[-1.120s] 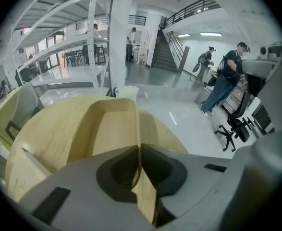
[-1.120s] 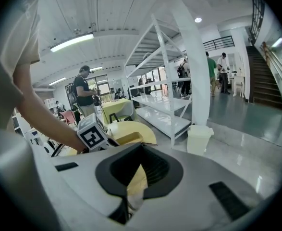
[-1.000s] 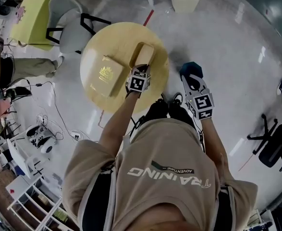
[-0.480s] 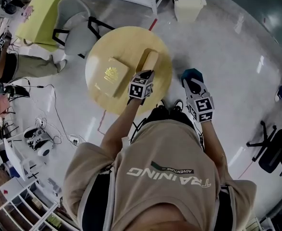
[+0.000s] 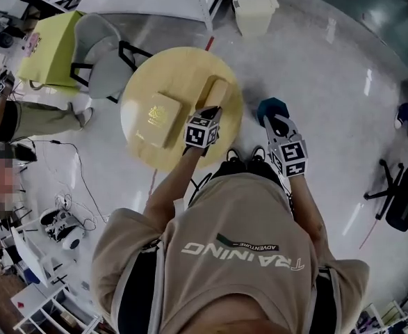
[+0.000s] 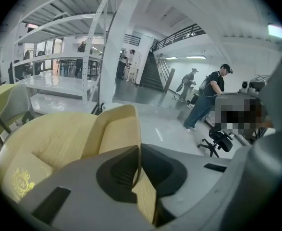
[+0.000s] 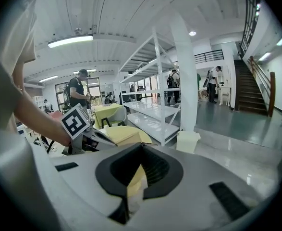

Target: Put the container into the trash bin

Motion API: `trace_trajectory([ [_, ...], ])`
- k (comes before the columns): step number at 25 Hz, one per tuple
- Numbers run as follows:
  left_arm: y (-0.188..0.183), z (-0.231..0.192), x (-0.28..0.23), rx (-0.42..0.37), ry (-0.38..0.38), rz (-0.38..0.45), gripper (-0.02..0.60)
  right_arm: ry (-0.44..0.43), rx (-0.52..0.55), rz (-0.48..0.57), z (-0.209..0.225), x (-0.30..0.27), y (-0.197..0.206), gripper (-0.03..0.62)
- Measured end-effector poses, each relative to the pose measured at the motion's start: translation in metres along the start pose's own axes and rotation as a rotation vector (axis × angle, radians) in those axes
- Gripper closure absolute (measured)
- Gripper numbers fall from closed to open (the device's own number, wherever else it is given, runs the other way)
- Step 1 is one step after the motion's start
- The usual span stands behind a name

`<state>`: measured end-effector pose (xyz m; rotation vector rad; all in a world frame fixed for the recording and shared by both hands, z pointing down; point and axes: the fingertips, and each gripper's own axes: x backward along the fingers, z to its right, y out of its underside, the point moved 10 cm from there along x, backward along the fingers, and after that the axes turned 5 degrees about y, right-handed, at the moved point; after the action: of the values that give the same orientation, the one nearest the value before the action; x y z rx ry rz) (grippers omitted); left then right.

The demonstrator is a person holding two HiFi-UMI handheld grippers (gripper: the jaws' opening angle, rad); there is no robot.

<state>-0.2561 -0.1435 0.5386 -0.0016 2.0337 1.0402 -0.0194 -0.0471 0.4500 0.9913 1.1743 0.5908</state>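
Observation:
A pale yellow open container [image 5: 215, 89] is over the round yellow table [image 5: 155, 75], at its right side. My left gripper [image 5: 208, 108] is shut on the container's near wall. In the left gripper view that thin wall [image 6: 116, 129] runs between the jaws of the left gripper [image 6: 137, 174]. The white lidded trash bin [image 5: 254, 11] stands on the floor beyond the table, also visible as the bin [image 7: 188, 141] in the right gripper view. My right gripper [image 5: 273, 111] hangs beside the table over the floor, its jaws together; a thin yellowish strip shows in the slit of the right gripper [image 7: 133, 191].
A flat box with a gold emblem [image 5: 157, 117] lies on the table's left part. A grey chair [image 5: 103, 51] and a yellow-green table [image 5: 51, 37] stand to the left. An office chair [image 5: 405, 200] is at the right, a person [image 5: 30, 110] at the left, cables on the floor.
The view has shifted, so the trash bin shows more fully at the top. My left gripper stays shut on the container; the right gripper has barely moved.

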Motion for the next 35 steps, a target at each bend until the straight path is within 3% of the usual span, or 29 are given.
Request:
trace_trajectory([
  [7, -0.01, 0.03, -0.023, -0.079, 0.077, -0.03, 0.561, 0.125, -0.075, 0.007, 0.022, 0.037, 0.024, 0.589],
  [15, -0.033, 0.089, -0.066, -0.15, 0.135, -0.066, 0.561, 0.221, -0.154, 0.022, 0.077, 0.08, 0.048, 0.591],
  [25, -0.061, 0.174, -0.134, -0.177, 0.145, -0.107, 0.561, 0.222, -0.196, 0.025, 0.17, 0.121, 0.075, 0.591],
  [35, -0.062, 0.222, -0.209, -0.131, 0.129, -0.175, 0.561, 0.172, -0.212, -0.009, 0.246, 0.132, 0.101, 0.591],
])
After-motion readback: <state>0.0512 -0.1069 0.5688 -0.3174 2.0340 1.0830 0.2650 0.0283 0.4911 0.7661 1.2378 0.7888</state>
